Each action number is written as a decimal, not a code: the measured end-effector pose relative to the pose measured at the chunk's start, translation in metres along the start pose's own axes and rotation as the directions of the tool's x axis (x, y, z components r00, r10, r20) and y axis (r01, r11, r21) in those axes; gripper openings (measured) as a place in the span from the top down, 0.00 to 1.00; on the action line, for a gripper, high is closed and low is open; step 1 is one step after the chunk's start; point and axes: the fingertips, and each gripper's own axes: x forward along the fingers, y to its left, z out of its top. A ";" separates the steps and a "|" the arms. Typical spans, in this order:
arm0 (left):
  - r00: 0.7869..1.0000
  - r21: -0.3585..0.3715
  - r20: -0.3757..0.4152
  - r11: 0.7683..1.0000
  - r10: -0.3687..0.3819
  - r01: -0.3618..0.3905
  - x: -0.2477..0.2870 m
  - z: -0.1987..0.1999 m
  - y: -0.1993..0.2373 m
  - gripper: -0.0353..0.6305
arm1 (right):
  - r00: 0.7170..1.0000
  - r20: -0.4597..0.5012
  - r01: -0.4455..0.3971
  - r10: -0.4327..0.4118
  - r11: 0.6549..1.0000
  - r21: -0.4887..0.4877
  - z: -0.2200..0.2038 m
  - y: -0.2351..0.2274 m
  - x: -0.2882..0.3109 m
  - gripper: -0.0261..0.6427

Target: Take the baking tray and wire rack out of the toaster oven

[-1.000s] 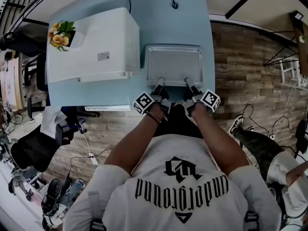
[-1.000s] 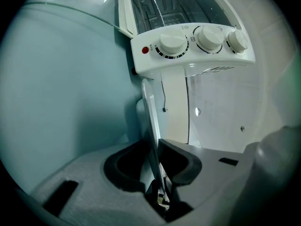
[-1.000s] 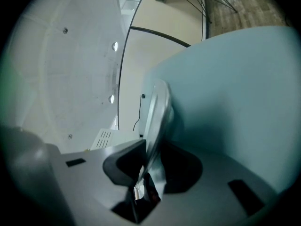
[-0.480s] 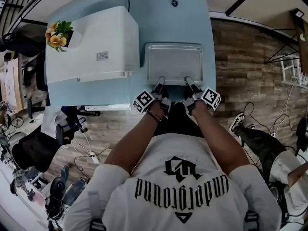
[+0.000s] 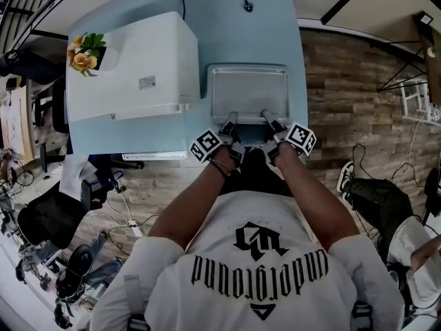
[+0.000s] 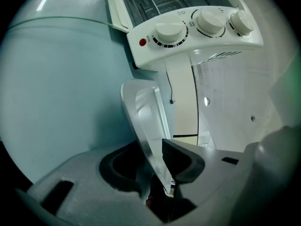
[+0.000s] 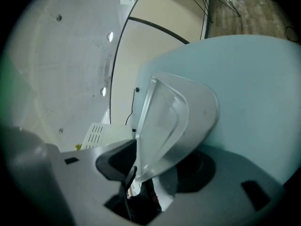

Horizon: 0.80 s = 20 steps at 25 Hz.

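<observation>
At the near rim of the baking tray [image 5: 249, 88], left gripper [image 5: 232, 118] and right gripper [image 5: 266, 114] both just eased apart, rim between the spread jaws, likely letting go after setting it down. Tray empty, flat on the blue surface [image 5: 231, 26] just beside the toaster oven [image 5: 131, 61]. No wire rack out on the surface, so probably still inside.

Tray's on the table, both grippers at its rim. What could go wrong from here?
The left gripper and right gripper have just been opening, jaws astride the baking tray rim. A pad catching it on withdrawal might drag the tray toward the table edge, close by.
</observation>
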 end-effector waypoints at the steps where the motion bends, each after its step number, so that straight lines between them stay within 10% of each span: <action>1: 1.000 0.005 -0.008 1.000 0.005 -0.005 0.000 -0.001 0.000 0.71 | 1.000 -0.007 0.007 -0.007 1.000 -0.003 -0.001 -0.001 0.000 0.61; 20: 0.972 0.253 -0.173 0.961 0.159 -0.112 -0.019 -0.016 0.005 0.60 | 0.943 -0.257 0.131 -0.210 0.948 -0.290 -0.040 -0.009 -0.013 0.52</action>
